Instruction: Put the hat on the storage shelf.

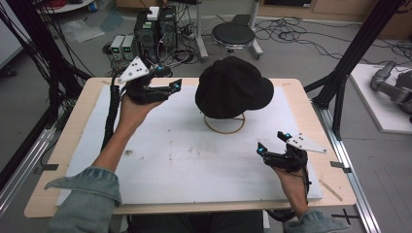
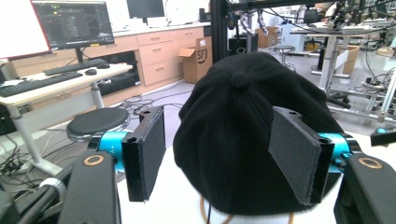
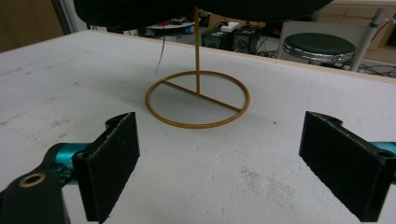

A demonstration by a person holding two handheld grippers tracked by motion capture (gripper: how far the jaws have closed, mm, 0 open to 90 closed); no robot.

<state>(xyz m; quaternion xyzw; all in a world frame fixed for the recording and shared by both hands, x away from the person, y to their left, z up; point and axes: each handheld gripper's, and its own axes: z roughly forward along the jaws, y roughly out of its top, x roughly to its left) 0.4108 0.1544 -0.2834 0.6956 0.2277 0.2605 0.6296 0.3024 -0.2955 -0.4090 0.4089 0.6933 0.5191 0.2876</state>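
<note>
A black cap (image 1: 233, 87) sits on a thin brass-coloured hat stand (image 1: 224, 124) toward the far middle of the white table mat (image 1: 194, 160), its crown button facing the left gripper view and its rim hanging free above the mat. The stand's ring base (image 3: 198, 99) lies flat on the mat with a single upright rod rising from its crossbar into the cap, which probably keeps the cap's shape and leaves its edge reachable from the side. The left gripper (image 1: 165, 87) is held level just beside the cap, on its left, jaws spread apart with nothing between the pads; in its own view the two pads frame the cap's back, so a grasp on the fabric looks to be the step in hand. The right gripper (image 1: 273, 145) rests low near the mat's right front, well apart from the stand, jaws wide and empty, pointing toward the ring base. No containers stand on the mat.
</note>
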